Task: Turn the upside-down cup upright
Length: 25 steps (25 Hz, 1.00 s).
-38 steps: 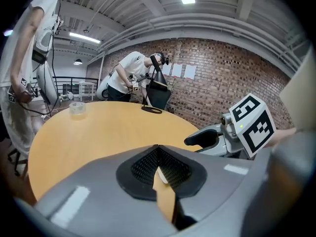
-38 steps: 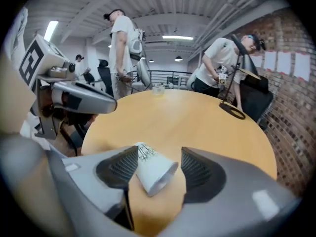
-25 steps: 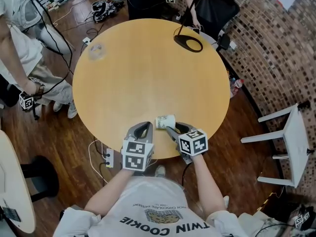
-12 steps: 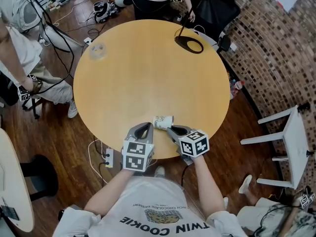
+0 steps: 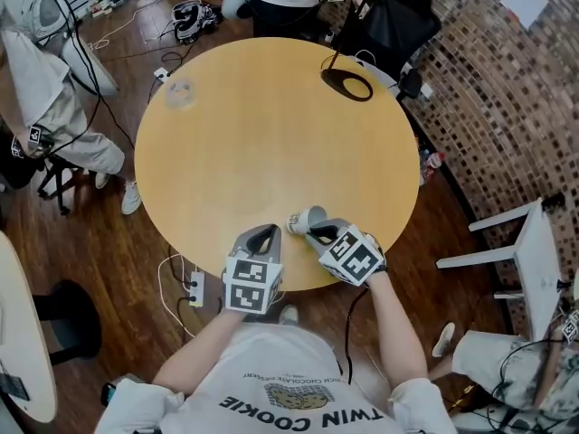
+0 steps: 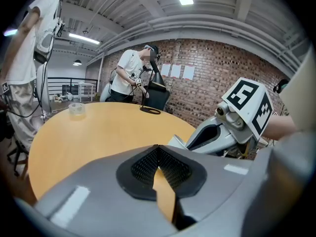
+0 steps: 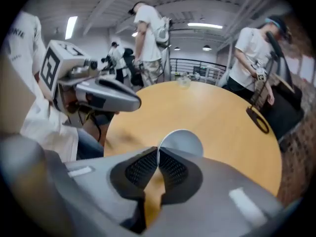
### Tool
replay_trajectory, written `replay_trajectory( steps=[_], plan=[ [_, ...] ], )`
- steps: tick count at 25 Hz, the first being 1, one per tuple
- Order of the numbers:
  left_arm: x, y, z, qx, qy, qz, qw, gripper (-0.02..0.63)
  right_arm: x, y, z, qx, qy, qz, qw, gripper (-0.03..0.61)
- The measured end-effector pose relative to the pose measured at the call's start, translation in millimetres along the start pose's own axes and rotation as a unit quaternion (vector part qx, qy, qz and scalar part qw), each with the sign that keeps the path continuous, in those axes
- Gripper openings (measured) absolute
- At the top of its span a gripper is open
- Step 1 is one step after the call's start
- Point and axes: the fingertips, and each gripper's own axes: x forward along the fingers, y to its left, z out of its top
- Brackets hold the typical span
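My right gripper (image 5: 317,233) is clamped narrow on the wall of the white cup (image 5: 306,221), the pads nearly meeting with only the thin rim between them. The cup sits tilted at the 6 o'clock edge of the round table (image 5: 271,143); I cannot tell whether it touches the wood. In the right gripper view its round end (image 7: 181,143) shows just past the pads. My left gripper (image 5: 262,239) rests beside it toward 7 o'clock, jaws together on nothing. A tape roll (image 5: 178,91) lies at 11 o'clock.

Most of the cup (image 7: 183,141) hidden behind the right tool (image 7: 158,150)
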Motion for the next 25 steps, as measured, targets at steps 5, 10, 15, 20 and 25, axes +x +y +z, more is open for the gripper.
replay_trajectory(
  steps=[5,10,15,20,25],
  plan=[
    [-0.8,2.6,-1.1,-0.009,-0.003,0.002,1.0,0.006,8.6,8.8,-9.8,-0.167,0.116,0.006,0.979,0.015],
    [-4.4,9.6,0.6,-0.011,-0.008,0.011,0.9998,0.006,18.5,17.1,-10.4,-0.251,0.16,0.014,0.955,0.015],
    [-4.1,14.1,-0.6,-0.022,-0.008,0.014,0.9996,0.006,25.9,20.7,-11.9,-0.284,0.179,0.025,0.942,0.017],
    [-2.4,14.2,1.3,-0.016,-0.01,0.019,0.9996,0.006,25.8,20.8,-14.1,-0.288,0.17,0.029,0.942,0.031],
    [-6.5,11.5,4.7,-0.011,-0.012,0.027,0.9995,0.006,18.5,17.9,-2.6,-0.27,0.125,0.004,0.955,0.075]
  ],
)
